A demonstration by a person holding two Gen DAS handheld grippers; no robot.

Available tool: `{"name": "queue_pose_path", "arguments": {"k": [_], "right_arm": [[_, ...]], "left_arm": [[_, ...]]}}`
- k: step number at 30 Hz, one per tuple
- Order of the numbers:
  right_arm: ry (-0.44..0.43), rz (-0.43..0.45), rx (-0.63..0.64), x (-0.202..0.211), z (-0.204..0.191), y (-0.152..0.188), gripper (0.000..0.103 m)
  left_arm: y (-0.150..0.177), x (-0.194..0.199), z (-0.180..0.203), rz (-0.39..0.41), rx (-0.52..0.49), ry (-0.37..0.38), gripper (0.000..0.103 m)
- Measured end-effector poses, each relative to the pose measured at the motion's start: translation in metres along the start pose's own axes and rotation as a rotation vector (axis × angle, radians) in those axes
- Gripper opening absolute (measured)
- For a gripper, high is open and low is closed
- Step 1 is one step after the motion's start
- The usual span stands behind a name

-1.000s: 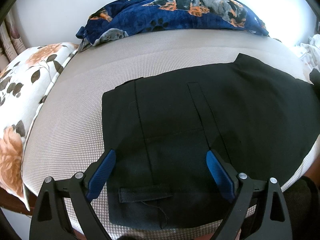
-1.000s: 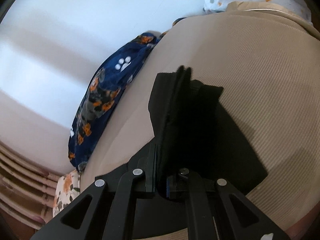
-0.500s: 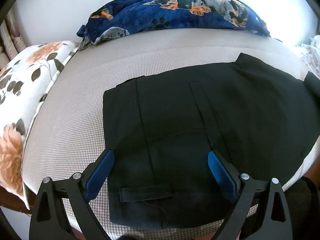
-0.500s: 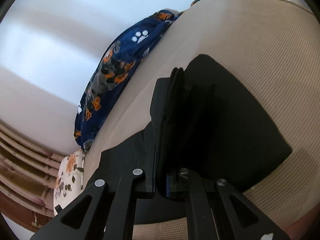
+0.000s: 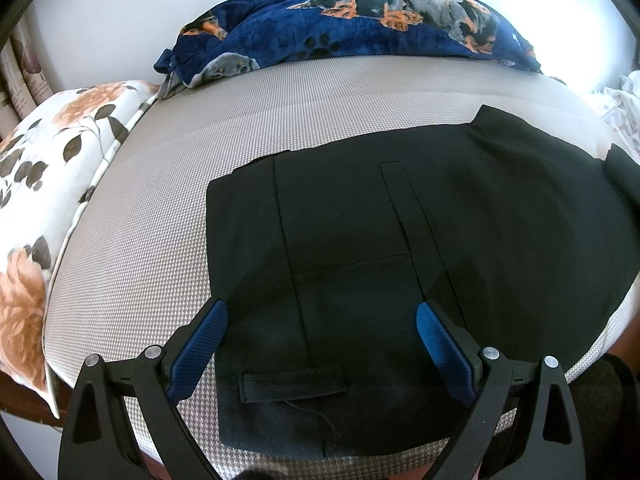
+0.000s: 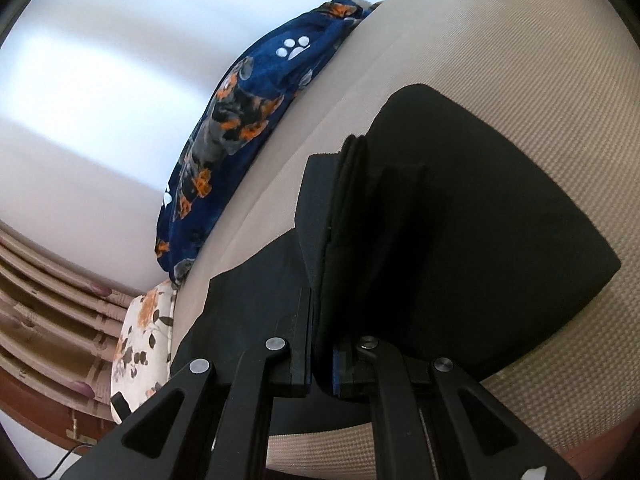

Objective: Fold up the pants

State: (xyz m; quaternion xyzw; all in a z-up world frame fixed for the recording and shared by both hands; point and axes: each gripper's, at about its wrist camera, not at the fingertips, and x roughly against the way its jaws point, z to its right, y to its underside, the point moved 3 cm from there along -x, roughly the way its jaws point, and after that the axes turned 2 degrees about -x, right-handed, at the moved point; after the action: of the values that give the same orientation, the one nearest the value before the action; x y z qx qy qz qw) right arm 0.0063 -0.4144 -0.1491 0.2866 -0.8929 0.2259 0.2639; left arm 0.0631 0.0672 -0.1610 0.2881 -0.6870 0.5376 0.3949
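Black pants (image 5: 400, 240) lie flat on the beige bed (image 5: 160, 220), waistband end toward the near left, with a belt loop (image 5: 292, 386) near the front edge. My left gripper (image 5: 320, 344) is open and empty, hovering just above the waistband area. My right gripper (image 6: 320, 364) is shut on a bunched end of the black pants (image 6: 352, 220), holding it lifted and doubled over the part that lies flat (image 6: 500, 220).
A navy dog-print blanket (image 5: 360, 24) lies along the far edge by the white wall. A floral pillow (image 5: 48, 184) is at the left. Light patterned fabric (image 5: 624, 104) sits at the far right. Curtains (image 6: 48, 300) hang at the left.
My right gripper has carried the held pants end toward the waistband, laying more black cloth over the bed. My left gripper has barely moved and stays open.
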Motion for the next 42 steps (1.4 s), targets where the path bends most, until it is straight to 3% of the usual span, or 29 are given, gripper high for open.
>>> {"name": "queue_pose_path", "arguments": {"k": [42], "right_arm": [[0.081,-0.078,0.198,-0.035,-0.025,0.037,0.012]], "left_arm": [[0.005,-0.002,-0.005,-0.003,0.004,-0.003,0.100]]}}
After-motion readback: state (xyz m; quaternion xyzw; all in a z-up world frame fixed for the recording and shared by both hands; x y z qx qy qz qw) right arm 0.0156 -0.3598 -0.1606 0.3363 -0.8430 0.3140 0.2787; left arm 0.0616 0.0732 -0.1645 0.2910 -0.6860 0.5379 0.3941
